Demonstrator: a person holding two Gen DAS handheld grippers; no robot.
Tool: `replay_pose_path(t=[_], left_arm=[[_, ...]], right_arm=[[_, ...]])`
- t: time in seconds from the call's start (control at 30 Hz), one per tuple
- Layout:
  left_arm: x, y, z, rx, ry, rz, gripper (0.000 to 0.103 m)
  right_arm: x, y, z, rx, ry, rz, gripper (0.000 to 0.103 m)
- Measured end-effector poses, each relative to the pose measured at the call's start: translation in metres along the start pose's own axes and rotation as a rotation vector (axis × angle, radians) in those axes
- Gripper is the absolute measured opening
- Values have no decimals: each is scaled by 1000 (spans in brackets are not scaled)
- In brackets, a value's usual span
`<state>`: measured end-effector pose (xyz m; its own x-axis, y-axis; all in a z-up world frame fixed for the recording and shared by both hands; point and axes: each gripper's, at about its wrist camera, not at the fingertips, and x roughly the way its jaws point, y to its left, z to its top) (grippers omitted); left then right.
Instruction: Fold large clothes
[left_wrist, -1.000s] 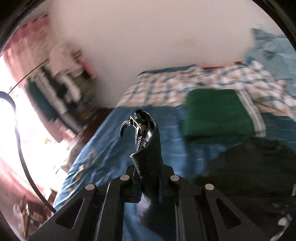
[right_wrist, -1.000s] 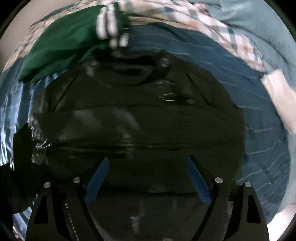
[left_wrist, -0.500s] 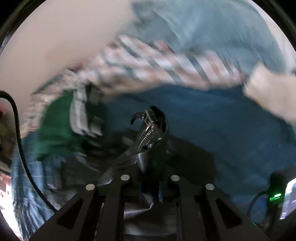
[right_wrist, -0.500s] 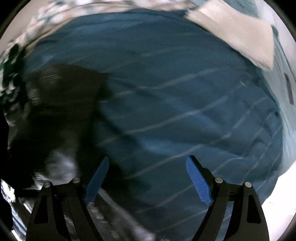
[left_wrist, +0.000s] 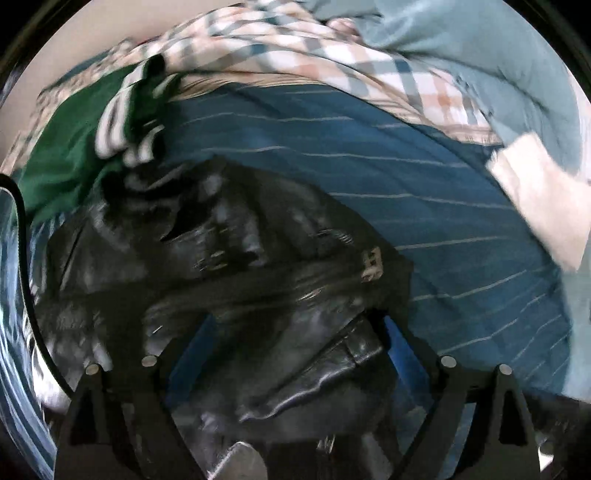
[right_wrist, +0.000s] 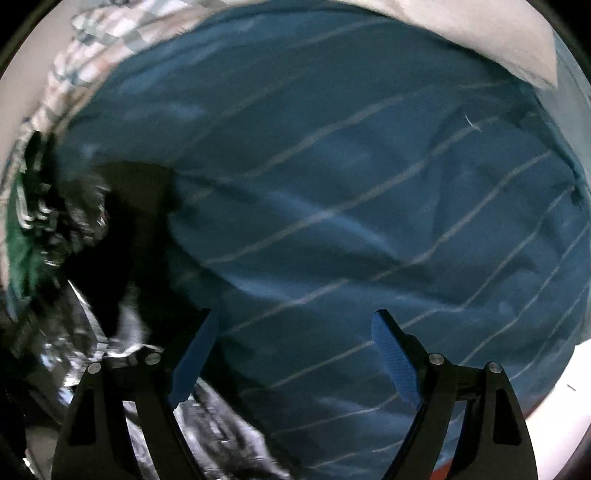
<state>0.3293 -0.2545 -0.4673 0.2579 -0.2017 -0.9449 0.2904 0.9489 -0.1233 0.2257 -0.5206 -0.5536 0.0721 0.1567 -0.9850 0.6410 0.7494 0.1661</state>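
Black leather jacket (glossy, zipper showing) lies crumpled on blue striped bedsheet, beside green garment.

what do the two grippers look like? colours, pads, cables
Left gripper: black angular fingers with triangular cutouts, silver pins, blue pads barely visible, black cable looping beside it. Right gripper: same black frame and pins, blue textured pads; no cable visible.

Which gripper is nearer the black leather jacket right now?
Left. The left gripper hangs open right over the black leather jacket, having just let it go. The right gripper is open over the blue striped sheet, beside the jacket.
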Motion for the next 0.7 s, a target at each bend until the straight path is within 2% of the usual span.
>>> replay_pose_path(t=[0.03,0.07,0.1,0.13,0.2,0.33,0.4,0.47,0.53,0.63,0.7], left_arm=[[-8,9,-5,-19,16,-6,91],[-18,21,-13,-50,30,-15,91],[-32,37,-25,-92,42,-21,91],[-39,47,-34,-117,50,-20,91],[-55,78,-57,-167,66,50,91],[-61,141,-89,-218,108,287,91],[-59,169,-94,-257,111,373,91],[-56,193,-94,-302,89,447,91],[-44,218,-88,-338,76,527,91],[-25,242,-81,-362,70,596,91],[-4,253,-78,-364,93,608,91]], right_arm=[[-4,5,2,-7,-6,35,83],[-8,13,6,-15,-14,93,71],[-10,22,10,-25,-10,145,54],[-8,34,16,-48,8,210,48],[0,65,26,-95,39,309,45],[33,110,41,-96,131,405,45],[51,124,49,-93,160,376,46],[70,135,55,-110,186,284,46],[82,142,57,-123,215,233,46],[83,162,49,-228,185,166,42],[82,174,38,-304,132,70,7]])
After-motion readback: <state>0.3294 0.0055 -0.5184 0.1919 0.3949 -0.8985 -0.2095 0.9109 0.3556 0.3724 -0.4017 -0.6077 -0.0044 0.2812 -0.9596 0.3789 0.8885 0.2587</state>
